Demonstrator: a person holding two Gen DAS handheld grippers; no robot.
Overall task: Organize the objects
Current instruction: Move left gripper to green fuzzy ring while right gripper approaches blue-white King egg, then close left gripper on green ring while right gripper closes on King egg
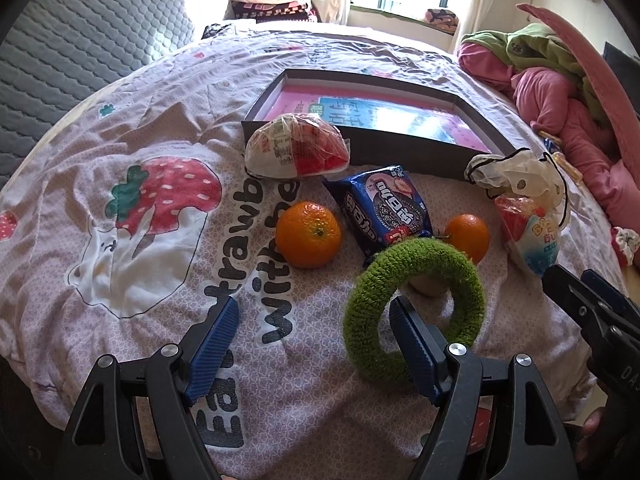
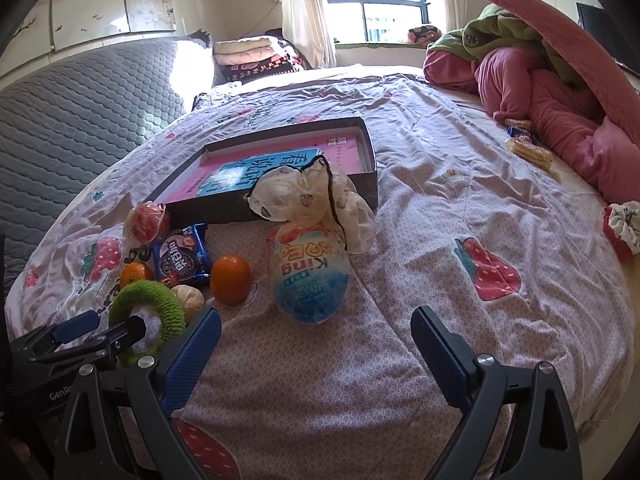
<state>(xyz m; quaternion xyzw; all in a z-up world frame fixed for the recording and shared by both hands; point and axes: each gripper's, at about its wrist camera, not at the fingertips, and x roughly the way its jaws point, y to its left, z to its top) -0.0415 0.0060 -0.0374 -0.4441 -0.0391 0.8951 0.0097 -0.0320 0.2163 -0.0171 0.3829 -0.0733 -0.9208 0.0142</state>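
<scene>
My left gripper [image 1: 316, 344] is open low over the bedspread, and a green fuzzy ring [image 1: 360, 320] is looped over its right finger. Just beyond lie two oranges [image 1: 308, 234] [image 1: 468, 236], a blue cookie pack [image 1: 380, 210], a wrapped red-and-white bowl pack [image 1: 298, 146] and a small tan item [image 1: 428, 286]. A dark shallow box [image 1: 400, 148] holding a pink book sits behind them. My right gripper [image 2: 318, 356] is open and holds nothing, just short of an egg-shaped snack [image 2: 308, 276] in a clear bag. In the right wrist view, the ring [image 2: 148, 300] hangs on the left gripper [image 2: 108, 326].
A heap of pink and green bedding [image 2: 552, 92] fills the right side of the bed. Snack packets [image 2: 528, 148] and a red-and-white scrunchie [image 2: 624, 232] lie near it. A grey quilted mattress [image 1: 80, 40] stands at the left. Folded blankets [image 2: 252, 56] sit by the window.
</scene>
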